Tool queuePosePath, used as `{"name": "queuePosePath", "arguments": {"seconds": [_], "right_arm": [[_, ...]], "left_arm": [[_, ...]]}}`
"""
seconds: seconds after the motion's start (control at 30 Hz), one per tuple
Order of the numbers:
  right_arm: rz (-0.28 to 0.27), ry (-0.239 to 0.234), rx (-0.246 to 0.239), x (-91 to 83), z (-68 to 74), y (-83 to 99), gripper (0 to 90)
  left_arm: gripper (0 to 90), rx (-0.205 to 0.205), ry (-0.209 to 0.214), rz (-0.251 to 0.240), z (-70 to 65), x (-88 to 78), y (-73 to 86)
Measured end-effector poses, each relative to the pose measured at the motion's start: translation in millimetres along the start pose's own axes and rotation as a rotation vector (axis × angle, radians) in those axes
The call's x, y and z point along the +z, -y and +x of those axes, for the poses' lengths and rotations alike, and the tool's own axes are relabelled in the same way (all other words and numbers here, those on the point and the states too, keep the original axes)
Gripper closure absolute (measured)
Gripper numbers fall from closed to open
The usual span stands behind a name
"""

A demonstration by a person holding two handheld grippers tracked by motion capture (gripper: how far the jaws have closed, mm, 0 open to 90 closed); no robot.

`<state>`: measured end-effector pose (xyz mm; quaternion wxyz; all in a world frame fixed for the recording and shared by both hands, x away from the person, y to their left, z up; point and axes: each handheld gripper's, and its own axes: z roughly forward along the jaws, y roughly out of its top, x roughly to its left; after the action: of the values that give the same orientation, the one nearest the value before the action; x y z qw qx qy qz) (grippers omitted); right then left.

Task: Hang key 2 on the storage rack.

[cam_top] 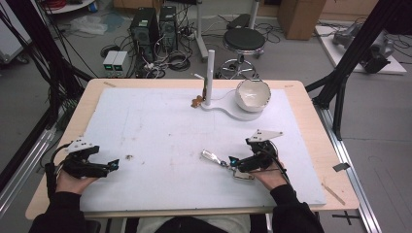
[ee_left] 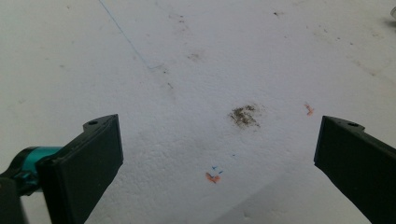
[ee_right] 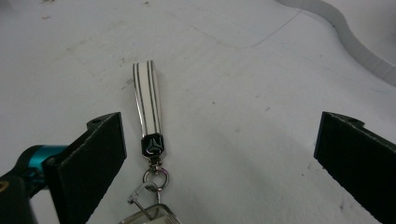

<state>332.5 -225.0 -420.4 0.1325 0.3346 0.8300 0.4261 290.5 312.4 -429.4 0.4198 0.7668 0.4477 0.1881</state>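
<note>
A key fob with a white, black-striped strap (ee_right: pixel 148 98), a black emblem (ee_right: pixel 152 145) and a metal ring (ee_right: pixel 156 179) lies flat on the white foam board (cam_top: pixel 160 131). My right gripper (ee_right: pixel 219 126) is open over its ring end, with the strap running forward close to the left jaw. From above, the fob (cam_top: pixel 214 158) lies just left of the right gripper (cam_top: pixel 233 161). At the board's near left my left gripper (cam_top: pixel 114 165) rests open, holding nothing. Between its jaws, the left gripper (ee_left: pixel 217 126) view has stained board and a brown smudge (ee_left: pixel 243 115).
A white bowl (cam_top: pixel 252 94) sits on a white stand base with an upright post (cam_top: pixel 210 73) at the back centre. A small brown object (cam_top: pixel 197 102) lies by the post. The wooden table edge (cam_top: pixel 311 126) rims the board. Computers, cables and a stool stand on the floor beyond.
</note>
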Motion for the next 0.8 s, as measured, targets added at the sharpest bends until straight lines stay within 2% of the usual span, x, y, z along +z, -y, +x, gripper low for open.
{"name": "queuePosePath", "arguments": {"seconds": [0.13,0.37,0.6,0.8], "right_arm": [[0.036,-0.014,-0.008,7.2,4.9,-3.4,1.2],[0.067,-0.026,-0.024,20.1,13.6,-9.7,1.2],[0.09,-0.036,-0.06,34.4,22.8,-17.7,1.4],[0.097,-0.035,-0.111,44.2,33.3,-23.5,4.8]], "left_arm": [[1.7,0.009,-0.004,-0.003,-0.5,-0.6,0.0],[1.7,0.008,-0.003,-0.006,-0.9,-1.0,0.1],[1.7,0.015,-0.003,0.001,-2.0,-0.3,0.5],[1.7,0.015,-0.005,-0.003,-1.4,-1.9,0.7]]}}
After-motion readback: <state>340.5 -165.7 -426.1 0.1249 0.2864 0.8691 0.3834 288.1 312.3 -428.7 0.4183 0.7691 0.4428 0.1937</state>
